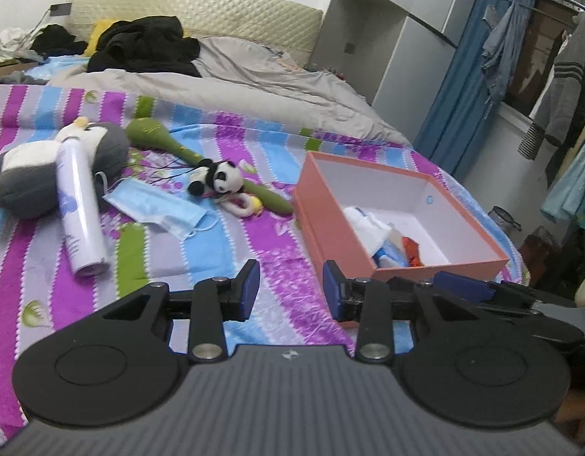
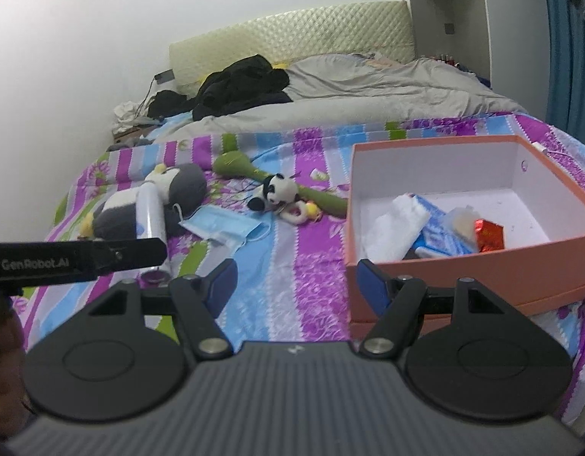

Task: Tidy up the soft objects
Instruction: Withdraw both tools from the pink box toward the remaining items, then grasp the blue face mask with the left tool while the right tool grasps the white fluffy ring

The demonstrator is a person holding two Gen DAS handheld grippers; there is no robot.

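Panda plush (image 1: 216,179) on striped bedsheet (image 1: 254,258), left of pink box (image 1: 332,245) holding a few items. From left wrist view: left tongs (image 1: 290,290) released, empty. Best reached low, pinched at the body, clear of face mask (image 1: 155,209). From right wrist view: right tongs (image 2: 295,285) released, empty; "GenRobot.AI" legible on left gripper arm (image 2: 79,256).

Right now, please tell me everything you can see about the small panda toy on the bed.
The panda toy is a small plush, white with black ears, eye patches and limbs. It lies on the striped bedsheet, across the long green plush, its face turned toward the cameras. A white ring-shaped toy lies against its near side. The blue face mask lies nearby, apart from it. No gripper touches it.
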